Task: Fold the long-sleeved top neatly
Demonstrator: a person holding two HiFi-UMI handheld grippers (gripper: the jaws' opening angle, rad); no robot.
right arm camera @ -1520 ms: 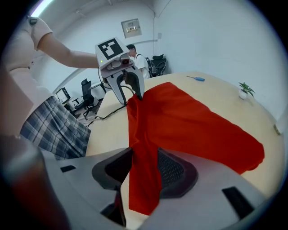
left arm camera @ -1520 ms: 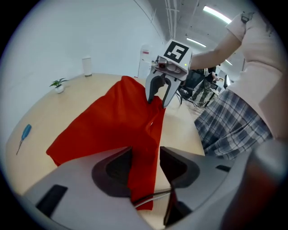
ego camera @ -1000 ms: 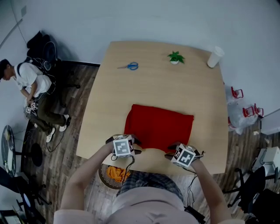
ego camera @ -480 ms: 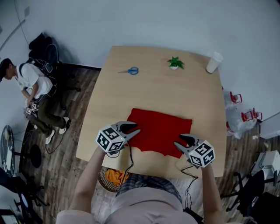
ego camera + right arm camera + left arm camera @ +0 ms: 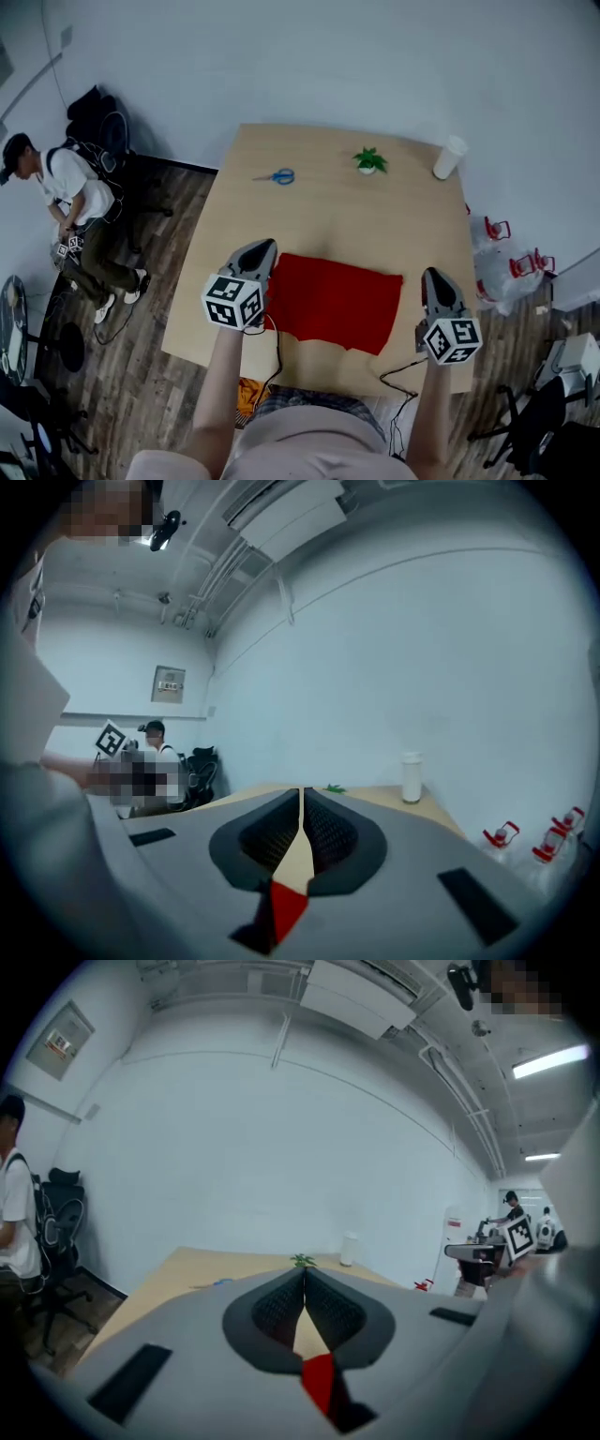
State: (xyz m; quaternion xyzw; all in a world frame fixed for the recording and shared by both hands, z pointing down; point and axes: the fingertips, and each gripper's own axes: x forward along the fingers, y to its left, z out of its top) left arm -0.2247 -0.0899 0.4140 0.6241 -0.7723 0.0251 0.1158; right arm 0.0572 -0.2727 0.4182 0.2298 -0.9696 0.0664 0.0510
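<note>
While both grippers hang above the cloth, the stock runs as follows: light wooden square-topped table (image 5: pixel 337 211), standing on dark plank flooring against a pale wall; seated person in a white shirt (image 5: pixel 67 187), well apart at the table's left; red long-sleeved top (image 5: pixel 333 300), folded to a flat rectangle, lying on the near half of the table between the two grippers; left gripper (image 5: pixel 265 246), grey with a marker cube, over the top's left edge, its jaws just closed tip to tip, nothing between them; right gripper (image 5: pixel 433 275), same make, just beside the top's right edge, its jaws likewise just closed together and empty; white cylindrical cup (image 5: pixel 448 157), upright at the far right corner; blue-handled scissors (image 5: pixel 277 176), flat near the far left edge; small green plant in a white pot (image 5: pixel 368 160), between scissors and cup.
</note>
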